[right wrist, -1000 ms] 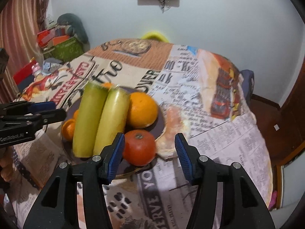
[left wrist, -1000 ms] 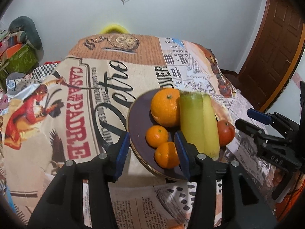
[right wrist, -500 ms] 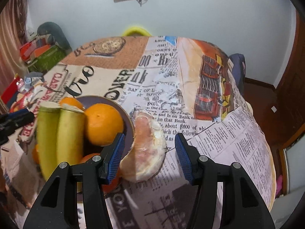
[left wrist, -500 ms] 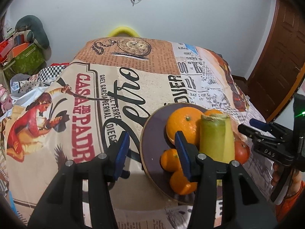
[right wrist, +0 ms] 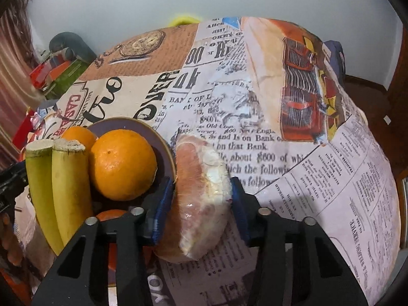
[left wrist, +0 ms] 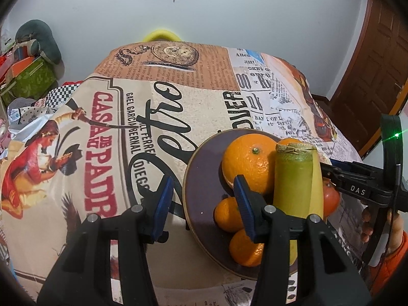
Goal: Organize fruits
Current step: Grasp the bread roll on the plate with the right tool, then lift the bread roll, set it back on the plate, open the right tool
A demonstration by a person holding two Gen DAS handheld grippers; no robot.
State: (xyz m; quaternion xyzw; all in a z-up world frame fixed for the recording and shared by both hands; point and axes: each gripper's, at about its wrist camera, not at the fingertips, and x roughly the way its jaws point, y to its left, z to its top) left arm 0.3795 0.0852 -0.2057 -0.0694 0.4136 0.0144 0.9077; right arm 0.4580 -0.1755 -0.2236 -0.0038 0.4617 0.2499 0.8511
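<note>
A dark purple plate (left wrist: 201,178) (right wrist: 119,125) on the printed tablecloth holds a large orange (left wrist: 246,163) (right wrist: 122,164), small oranges (left wrist: 225,216), two bananas (left wrist: 293,181) (right wrist: 68,186) and a red tomato (left wrist: 330,200). My right gripper (right wrist: 201,201) is shut on a plastic-wrapped grapefruit wedge (right wrist: 201,199) just right of the plate. My left gripper (left wrist: 204,204) is open and empty over the plate's left rim. The right gripper shows in the left wrist view (left wrist: 357,178) beyond the bananas.
The tablecloth (left wrist: 102,153) covers a table that drops off at the right (right wrist: 369,178). A yellow chair back (left wrist: 160,34) stands at the far side. Boxes and clutter (left wrist: 25,76) lie left. A wooden door (left wrist: 369,63) is at right.
My right gripper moved right from the tomato to the wrapped wedge and shut on it. My left gripper drifted left off the small oranges toward the plate's rim.
</note>
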